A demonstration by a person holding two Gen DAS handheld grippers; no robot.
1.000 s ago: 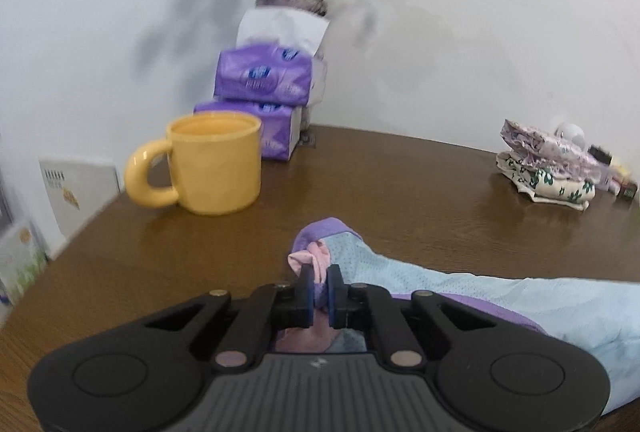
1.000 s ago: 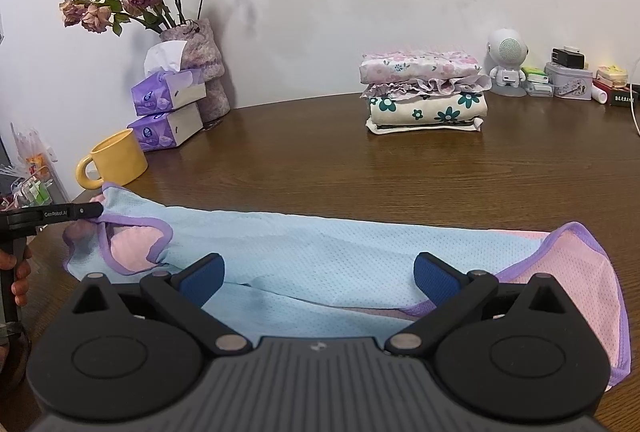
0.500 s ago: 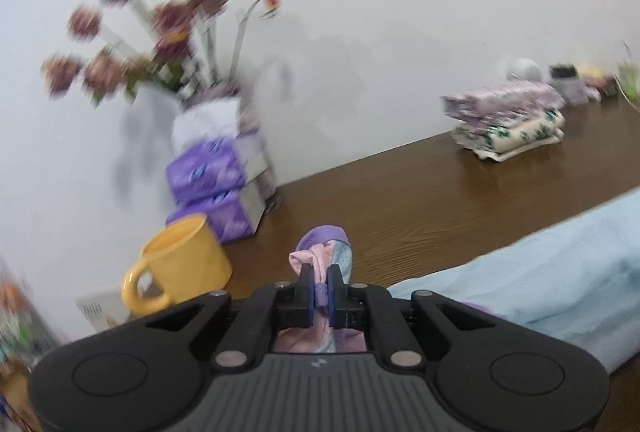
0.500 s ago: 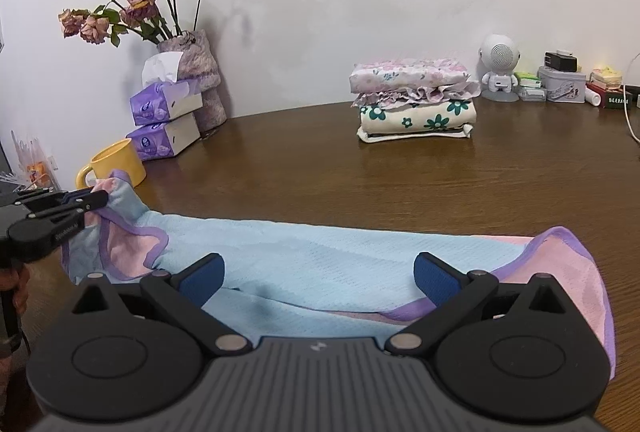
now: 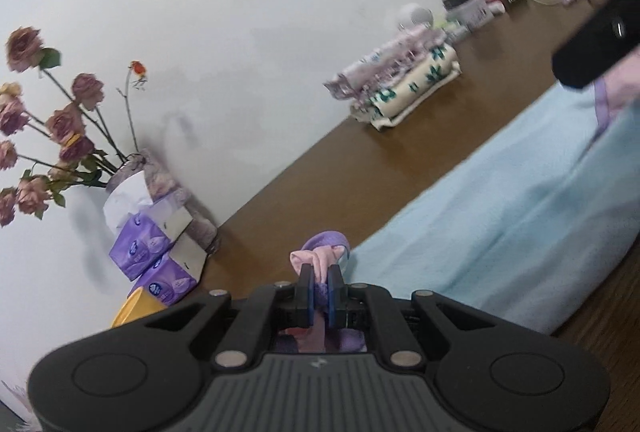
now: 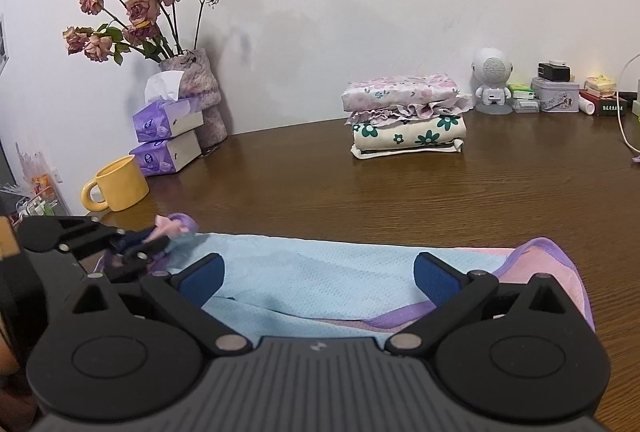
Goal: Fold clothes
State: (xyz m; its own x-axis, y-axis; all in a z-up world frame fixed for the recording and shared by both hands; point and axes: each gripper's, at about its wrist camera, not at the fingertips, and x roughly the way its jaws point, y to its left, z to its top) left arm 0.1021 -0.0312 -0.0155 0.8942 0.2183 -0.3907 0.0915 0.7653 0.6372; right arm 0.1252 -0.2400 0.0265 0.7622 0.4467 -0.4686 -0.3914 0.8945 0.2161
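Observation:
A light blue garment [image 6: 320, 280] with pink and purple trim lies across the brown table [image 6: 400, 192]; it also shows in the left wrist view [image 5: 500, 224]. My left gripper [image 5: 320, 290] is shut on the garment's pink and purple end and holds it lifted, tilted. The left gripper also shows in the right wrist view [image 6: 136, 246] at the left. My right gripper [image 6: 318, 276] is open and empty, its blue pads over the garment's near part. The garment's pink right end [image 6: 560, 284] lies flat.
A stack of folded clothes [image 6: 406, 120] sits at the back. A yellow mug [image 6: 118, 184], two purple tissue boxes [image 6: 168, 134] and a vase of dried roses [image 6: 200, 92] stand at the back left. A white robot figure [image 6: 492, 80] and small boxes line the back right.
My left gripper has lifted the garment's left end and carried it rightward over the cloth, tilting as it goes. My right gripper has moved closer over the garment and stays open.

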